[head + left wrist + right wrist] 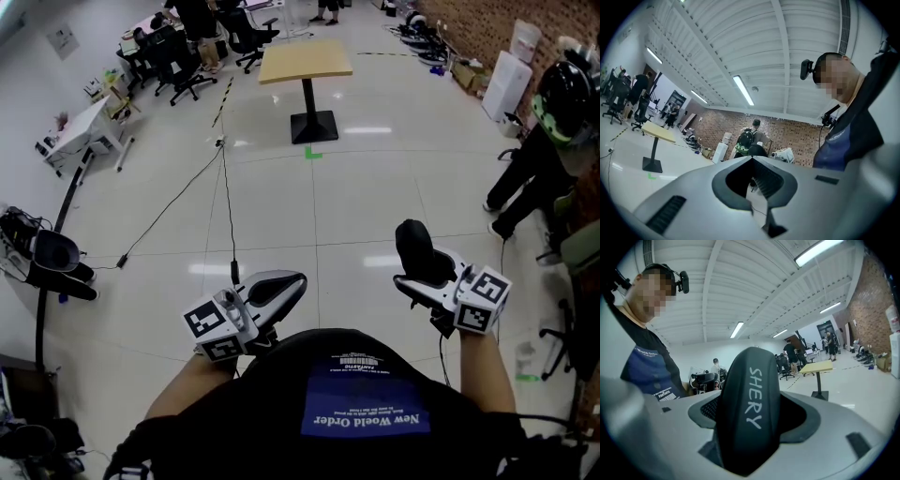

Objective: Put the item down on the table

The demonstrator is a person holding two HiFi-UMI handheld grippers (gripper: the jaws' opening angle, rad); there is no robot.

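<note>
Fingers (pixel 836 427) of my right gripper (pixel 424 279) clamp the black SHERY case (pixel 412 247), long axis along the jaws, free end pointing up over the floor (pixel 356 187), well short of the table (pixel 305 62); left gripper (pixel 277 286) closed, empty.

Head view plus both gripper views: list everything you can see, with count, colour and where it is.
table: one, tan top on a black pedestal, far centre of the floor
office chairs: several, black, far left
desk: one, white, left side
cables: at least two, thin and black, across the pale floor tiles
tape mark: one, green, on the floor by the table base
bystander: one, dark clothes, right edge
item: one, black, lettered SHERY, clamped in the right tongs
left tongs: one, grey-white, jaws together with nothing between them, lower left
right tongs: one, grey-white, lower right
shirt: one, dark with a blue panel, bottom centre
</note>
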